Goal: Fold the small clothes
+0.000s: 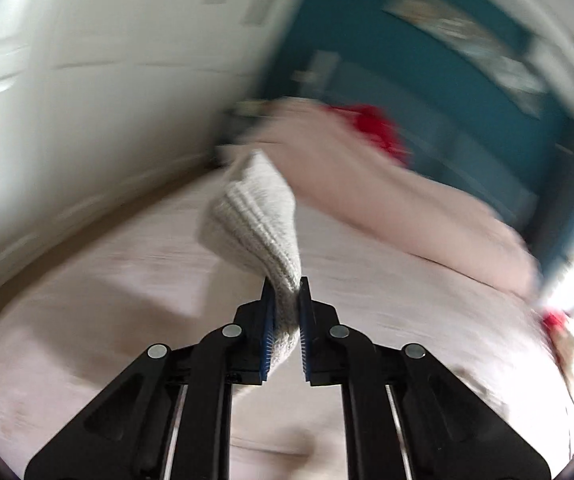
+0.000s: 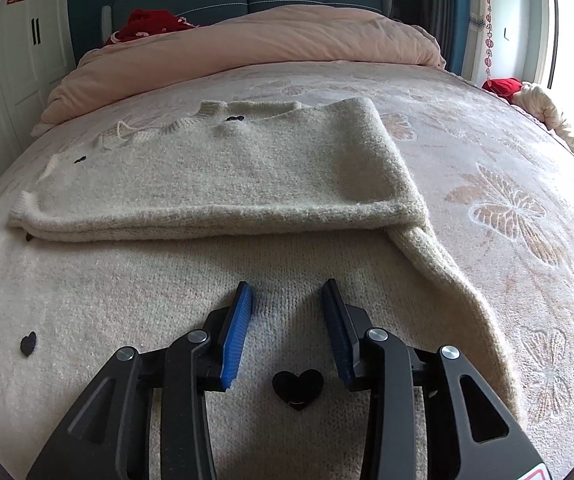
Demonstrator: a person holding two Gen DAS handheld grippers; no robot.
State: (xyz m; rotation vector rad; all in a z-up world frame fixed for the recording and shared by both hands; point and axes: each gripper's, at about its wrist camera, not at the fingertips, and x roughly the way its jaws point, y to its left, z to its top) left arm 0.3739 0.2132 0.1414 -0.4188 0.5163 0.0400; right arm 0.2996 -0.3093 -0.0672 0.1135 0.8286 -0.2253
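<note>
We see the cream sweater (image 2: 223,176) part-folded under our gaping, empty right gripper (image 2: 287,332), while only the left view shows our left gripper (image 1: 287,328) pinching its ribbed cuff (image 1: 255,220).

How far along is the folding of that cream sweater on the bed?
Partway. One fold looks done: a section of the sweater already lies doubled over its lower part. In hand: the left gripper pinches a ribbed knit edge, raised off the bed. The right gripper hovers open above the knit. Remaining folds are left.

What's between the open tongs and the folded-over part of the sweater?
Right wrist view: only bare cream sweater knit between the right tongs and the folded-over part.
</note>
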